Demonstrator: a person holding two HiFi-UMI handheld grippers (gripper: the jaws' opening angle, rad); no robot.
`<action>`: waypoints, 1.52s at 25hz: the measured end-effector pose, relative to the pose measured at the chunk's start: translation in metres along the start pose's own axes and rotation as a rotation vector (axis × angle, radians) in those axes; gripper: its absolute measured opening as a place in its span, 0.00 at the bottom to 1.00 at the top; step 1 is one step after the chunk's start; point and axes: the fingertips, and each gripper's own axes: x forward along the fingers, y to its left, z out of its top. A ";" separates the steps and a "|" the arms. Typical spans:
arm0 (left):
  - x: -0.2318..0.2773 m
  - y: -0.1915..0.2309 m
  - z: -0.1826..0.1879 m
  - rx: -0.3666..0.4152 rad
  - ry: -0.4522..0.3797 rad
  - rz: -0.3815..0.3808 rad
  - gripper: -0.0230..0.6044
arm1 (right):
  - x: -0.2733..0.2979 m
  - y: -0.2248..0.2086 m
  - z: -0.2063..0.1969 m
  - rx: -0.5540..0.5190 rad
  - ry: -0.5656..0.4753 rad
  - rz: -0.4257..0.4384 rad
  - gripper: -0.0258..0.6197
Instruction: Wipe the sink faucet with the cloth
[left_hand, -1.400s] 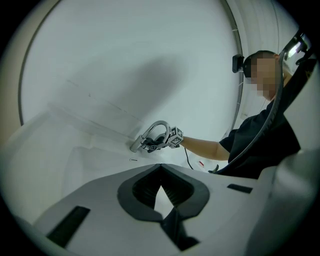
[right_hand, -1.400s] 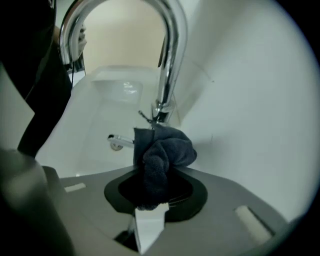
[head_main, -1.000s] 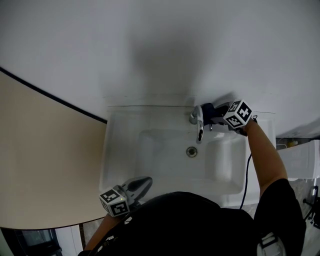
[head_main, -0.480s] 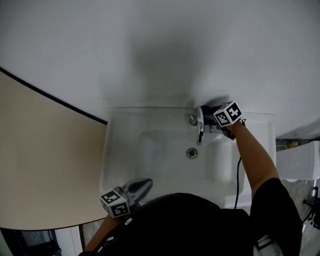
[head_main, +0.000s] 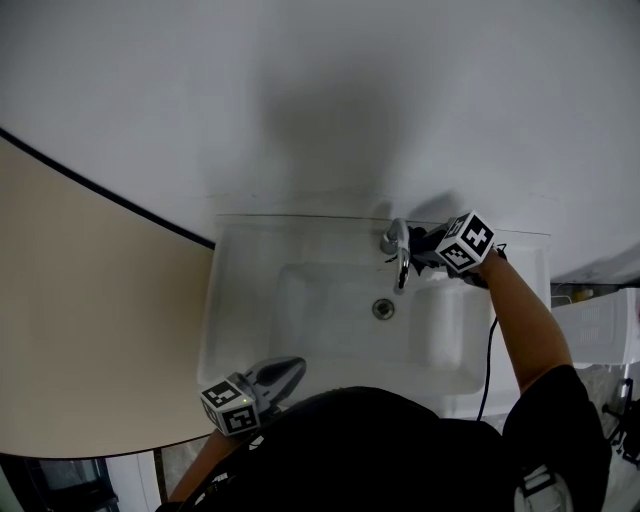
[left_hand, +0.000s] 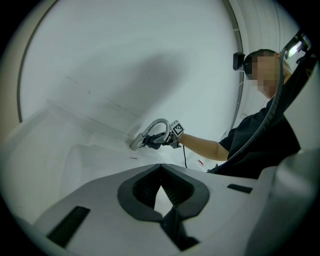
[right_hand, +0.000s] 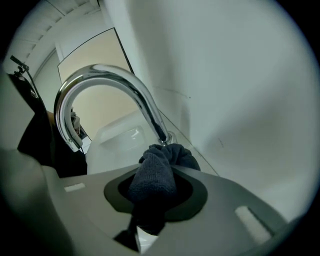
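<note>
Cloth (right_hand: 155, 172), dark and bunched, sits clamped in our right gripper (right_hand: 150, 210), whose jaws have just been closing on it. The cloth's free end touches the base of the chrome faucet (right_hand: 102, 82), which stands at the far edge of the white sink (head_main: 250, 300). We hold our left gripper (left_hand: 161, 197) at the sink's near left corner, well apart from the faucet, its 2 jaws clenched together with nothing between them.

White sink (head_main: 232, 300) carries a chrome faucet (head_main: 402, 262) at its back rim.
</note>
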 end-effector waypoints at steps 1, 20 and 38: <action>-0.001 0.000 -0.001 -0.001 -0.006 -0.002 0.04 | -0.002 -0.006 0.004 0.006 -0.008 -0.010 0.16; -0.007 -0.001 0.001 -0.015 -0.013 0.009 0.04 | 0.000 -0.050 -0.020 0.259 -0.024 -0.082 0.16; 0.012 -0.006 -0.001 0.003 0.032 -0.010 0.04 | 0.018 0.022 -0.053 0.546 -0.399 0.166 0.16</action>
